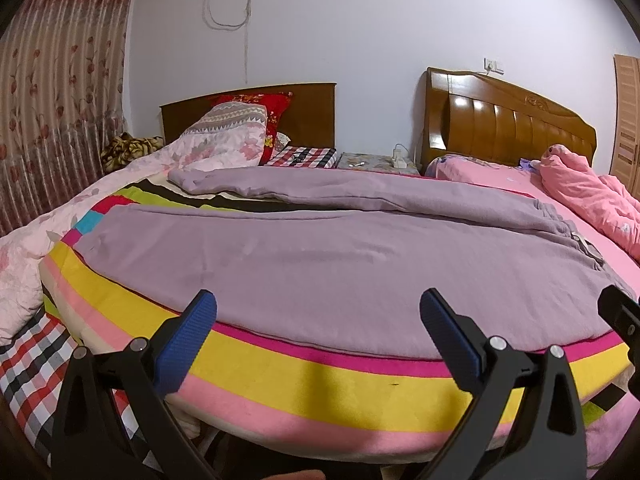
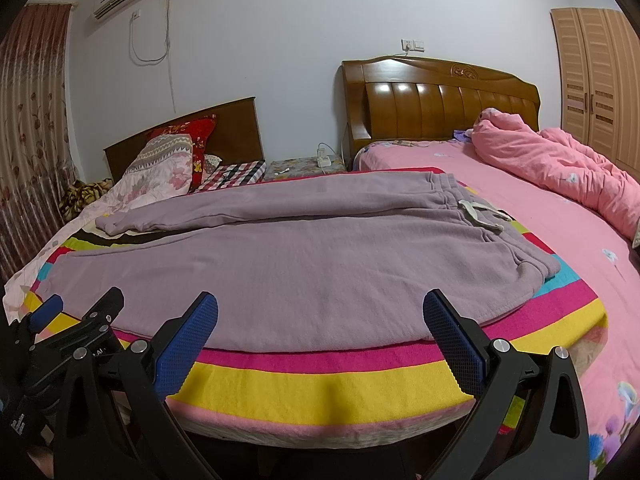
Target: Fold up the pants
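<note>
The mauve pants lie spread flat on a striped blanket over the bed, unfolded — so by my reading this is the very start, with the first fold not yet made. Both legs are laid out separately: the near leg runs along the blanket's front edge, the far leg lies behind it, with a wedge of blanket showing between them toward the cuffs.

The long axis runs left to right across both views. The waistband, with its pale drawstring, points right toward the pink bedding; the cuffs point left toward the floral quilt.

The left gripper hovers just off the front edge of the near leg, jaws spread wide and empty. The right gripper sits likewise near the hip end, jaws wide, holding nothing. Neither touches the cloth.

The likely next move is folding one leg over the other lengthwise: each gripper would need to close on the near edge — 1 near the cuff, 1 near the waist — and carry it over the far leg together, keeping the fabric taut so it lands square.
</note>
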Demonstrator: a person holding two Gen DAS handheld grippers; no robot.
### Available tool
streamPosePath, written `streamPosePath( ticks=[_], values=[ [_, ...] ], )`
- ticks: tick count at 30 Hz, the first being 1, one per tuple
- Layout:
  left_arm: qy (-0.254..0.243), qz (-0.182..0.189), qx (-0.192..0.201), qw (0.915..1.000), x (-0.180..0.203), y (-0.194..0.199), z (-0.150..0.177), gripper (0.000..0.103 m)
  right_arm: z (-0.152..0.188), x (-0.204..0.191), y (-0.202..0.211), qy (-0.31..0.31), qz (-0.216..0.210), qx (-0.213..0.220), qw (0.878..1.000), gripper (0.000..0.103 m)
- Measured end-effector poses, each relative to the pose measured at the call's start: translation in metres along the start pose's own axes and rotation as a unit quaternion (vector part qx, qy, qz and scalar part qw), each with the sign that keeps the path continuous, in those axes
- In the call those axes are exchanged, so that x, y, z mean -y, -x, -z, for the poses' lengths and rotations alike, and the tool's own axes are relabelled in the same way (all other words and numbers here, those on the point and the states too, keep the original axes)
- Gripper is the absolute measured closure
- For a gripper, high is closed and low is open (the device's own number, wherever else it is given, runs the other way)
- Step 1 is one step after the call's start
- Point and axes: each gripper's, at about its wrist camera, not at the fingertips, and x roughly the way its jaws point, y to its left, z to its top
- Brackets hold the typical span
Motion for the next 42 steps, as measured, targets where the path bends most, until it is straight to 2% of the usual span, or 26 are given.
streamPosePath(
  ticks=[17, 26, 31, 33, 34, 36, 37, 38, 39, 40, 42],
  values=[
    [0.015, 0.007, -0.009, 0.9998, -0.008, -0.005, 0.000, 0.001, 0.004, 0.000, -0.008, -0.002, -0.002, -0.012, 1.000, 0.004],
    [0.027, 0.015, -0.037, 0.9988, -0.013, -0.019, 0.001, 0.001, 0.003, 0.005, -0.019, -0.016, -0.014, -0.031, 0.999, 0.004],
    [0.003, 0.008, -0.067, 0.9977, -0.011, -0.041, -0.008, 0.001, -0.020, 0.017, -0.035, -0.004, -0.037, -0.031, 0.999, 0.004],
    [-0.019, 0.014, -0.074, 0.9970, -0.009, -0.053, -0.023, 0.001, -0.043, 0.030, -0.046, -0.002, -0.083, -0.021, 0.996, 0.004],
    [-0.031, 0.022, -0.062, 0.9974, -0.009, -0.058, -0.037, 0.001, -0.062, 0.041, -0.055, 0.003, -0.103, -0.014, 0.995, 0.004],
    [-0.058, 0.042, -0.027, 0.9971, -0.006, -0.068, -0.066, 0.001, -0.098, 0.059, -0.075, 0.012, -0.115, 0.000, 0.993, 0.004],
    [-0.085, 0.061, -0.007, 0.9945, -0.003, -0.079, -0.091, 0.001, -0.114, 0.067, -0.086, 0.011, -0.117, 0.001, 0.993, 0.004],
    [-0.108, 0.083, -0.002, 0.9907, 0.001, -0.093, -0.112, 0.001, -0.137, 0.079, -0.109, 0.012, -0.124, -0.016, 0.992, 0.004],
    [-0.128, 0.108, -0.009, 0.9859, 0.004, -0.109, -0.132, 0.001, -0.156, 0.088, -0.135, 0.023, -0.125, -0.050, 0.991, 0.004],
    [-0.152, 0.144, -0.026, 0.9776, 0.009, -0.134, -0.157, 0.001, -0.181, 0.099, -0.172, 0.043, -0.125, -0.090, 0.987, 0.004],
    [-0.170, 0.218, -0.050, 0.9597, 0.016, -0.178, -0.192, 0.001, -0.213, 0.118, -0.232, 0.062, -0.145, -0.129, 0.979, 0.004]
  ],
)
